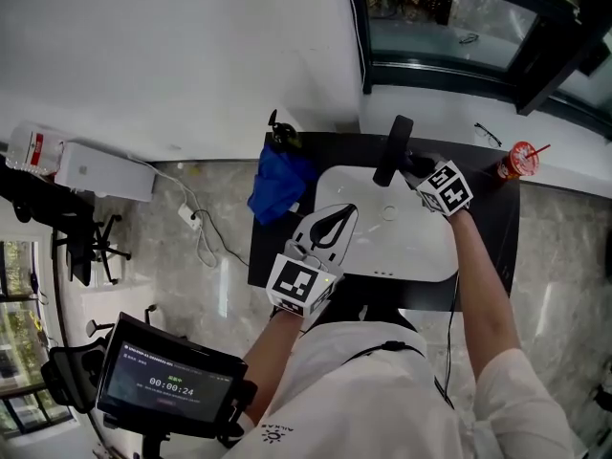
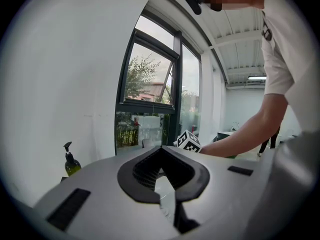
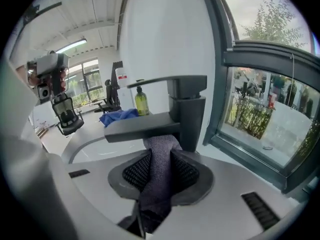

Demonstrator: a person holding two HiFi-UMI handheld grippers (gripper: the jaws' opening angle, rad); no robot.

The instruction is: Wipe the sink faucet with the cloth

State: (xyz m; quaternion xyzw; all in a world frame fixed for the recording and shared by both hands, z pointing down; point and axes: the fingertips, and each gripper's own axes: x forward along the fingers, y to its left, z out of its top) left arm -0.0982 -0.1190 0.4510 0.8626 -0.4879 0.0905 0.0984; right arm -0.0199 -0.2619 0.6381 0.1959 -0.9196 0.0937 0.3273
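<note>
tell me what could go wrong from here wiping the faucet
1. The right gripper pinches the grey cloth into a narrow bunch right under the faucet spout. Little fabric sticks out, so its hard fingers might scrape the finish.
2. The red cup with a straw stands on the counter near that gripper, so a wide sweep could knock it over.
</note>
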